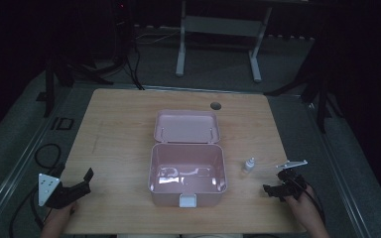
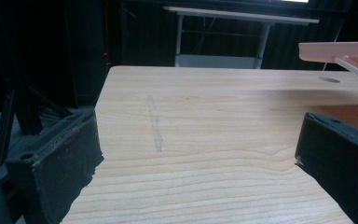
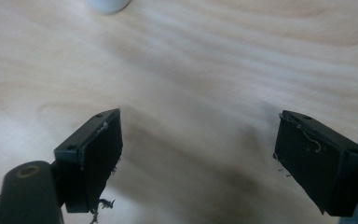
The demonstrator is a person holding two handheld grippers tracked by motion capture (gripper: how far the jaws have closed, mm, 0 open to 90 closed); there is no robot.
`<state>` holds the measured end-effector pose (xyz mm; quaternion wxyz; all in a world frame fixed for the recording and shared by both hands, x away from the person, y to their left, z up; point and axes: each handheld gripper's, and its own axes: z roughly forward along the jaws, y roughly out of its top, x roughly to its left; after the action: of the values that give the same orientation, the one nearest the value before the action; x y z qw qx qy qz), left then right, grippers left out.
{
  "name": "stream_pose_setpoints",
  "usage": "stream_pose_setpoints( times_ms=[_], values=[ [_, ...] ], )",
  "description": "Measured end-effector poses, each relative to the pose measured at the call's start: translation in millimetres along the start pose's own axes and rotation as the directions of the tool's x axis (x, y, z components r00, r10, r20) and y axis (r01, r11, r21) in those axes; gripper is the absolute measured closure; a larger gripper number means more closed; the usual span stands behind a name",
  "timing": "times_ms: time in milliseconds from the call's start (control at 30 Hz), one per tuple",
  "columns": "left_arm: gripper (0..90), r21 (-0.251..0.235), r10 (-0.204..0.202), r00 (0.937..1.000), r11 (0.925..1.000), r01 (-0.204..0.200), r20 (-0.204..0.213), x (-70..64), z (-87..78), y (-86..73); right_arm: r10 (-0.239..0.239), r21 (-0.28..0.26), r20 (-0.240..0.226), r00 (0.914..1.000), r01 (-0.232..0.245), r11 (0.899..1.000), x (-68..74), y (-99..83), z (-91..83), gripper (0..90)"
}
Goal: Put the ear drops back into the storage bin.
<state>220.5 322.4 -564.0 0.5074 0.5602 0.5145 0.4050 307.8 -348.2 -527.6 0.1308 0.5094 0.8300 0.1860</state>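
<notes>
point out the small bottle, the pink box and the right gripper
small bottle (image 1: 249,165), high view, on its white body.
pink box (image 1: 152,168), high view, on its left wall.
right gripper (image 1: 273,191), high view, between its open jaw tips.

High view: above the person's side, facing forward and down over the whole table (image 1: 119,119).
Left gripper view: low, near the tabletop, facing across it.
Right gripper view: close, tilted down.
Shared: the wooden tabletop.
</notes>
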Motion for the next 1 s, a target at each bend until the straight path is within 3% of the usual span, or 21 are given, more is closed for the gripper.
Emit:
stream_pose_setpoints(
  times_ms=[67,100,167,233,267,433,467,533,667,700,733,867,1000],
  values=[
    [0.4,-0.001,0.000,1.0000,1.0000,0.000,0.000,-0.1,0.0,0.0,-0.022,0.050,-0.014,0.9997,0.023,0.998,1.4,1.1,-1.3,14.8],
    [0.4,-0.001,0.000,1.0000,1.0000,0.000,0.000,-0.1,0.0,0.0,-0.022,0.050,-0.014,0.9997,0.023,0.998,1.4,1.1,-1.3,14.8],
    [0.4,0.000,-0.001,1.0000,1.0000,0.001,-0.001,0.0,0.0,0.0,-0.051,0.118,-0.029,0.9983,0.054,0.991,4.2,2.7,-3.1,14.7],
    [0.4,0.000,-0.001,1.0000,1.0000,0.001,-0.001,0.0,0.0,0.0,-0.059,0.131,-0.037,0.9976,0.063,0.989,4.3,3.0,-3.4,14.7],
    [0.4,-0.001,0.000,1.0000,1.0000,0.000,-0.001,-0.1,0.0,0.0,-0.074,0.172,-0.041,0.9964,0.080,0.982,5.1,4.5,-5.3,14.7],
    [0.4,-0.001,0.000,1.0000,1.0000,0.000,-0.002,-0.2,0.0,0.0,-0.099,0.222,-0.051,0.9938,0.108,0.969,4.9,7.8,-10.4,14.7],
    [0.4,0.000,-0.002,1.0000,1.0000,0.002,-0.003,0.0,0.0,0.0,-0.117,0.260,-0.050,0.9919,0.126,0.957,4.2,10.2,-13.3,14.7],
    [0.4,0.000,0.000,1.0000,1.0000,0.000,-0.003,-0.1,0.0,0.0,-0.124,0.277,-0.049,0.9911,0.133,0.952,4.0,11.2,-14.3,14.7],
    [0.4,0.001,-0.001,1.0000,1.0000,0.001,-0.003,0.0,0.1,0.1,-0.179,0.386,-0.084,0.9802,0.198,0.901,5.5,16.6,-19.2,15.0],
    [0.4,0.001,-0.001,1.0000,1.0000,0.001,-0.003,0.0,0.1,0.1,-0.179,0.386,-0.084,0.9802,0.198,0.901,5.5,16.6,-19.2,15.0],
    [0.4,0.001,-0.001,1.0000,1.0000,0.001,-0.003,-0.1,0.1,0.0,-0.208,0.430,-0.098,0.9731,0.230,0.873,8.4,17.6,-19.4,15.1],
    [0.4,0.000,-0.001,1.0000,1.0000,0.001,-0.003,0.0,0.0,0.0,-0.222,0.471,-0.142,0.9645,0.264,0.842,13.0,19.7,-17.5,15.1],
    [0.4,0.001,-0.003,1.0000,1.0000,0.003,-0.003,0.1,0.1,0.1,-0.221,0.482,-0.164,0.9615,0.273,0.832,15.2,21.8,-15.5,15.1]
  ],
)
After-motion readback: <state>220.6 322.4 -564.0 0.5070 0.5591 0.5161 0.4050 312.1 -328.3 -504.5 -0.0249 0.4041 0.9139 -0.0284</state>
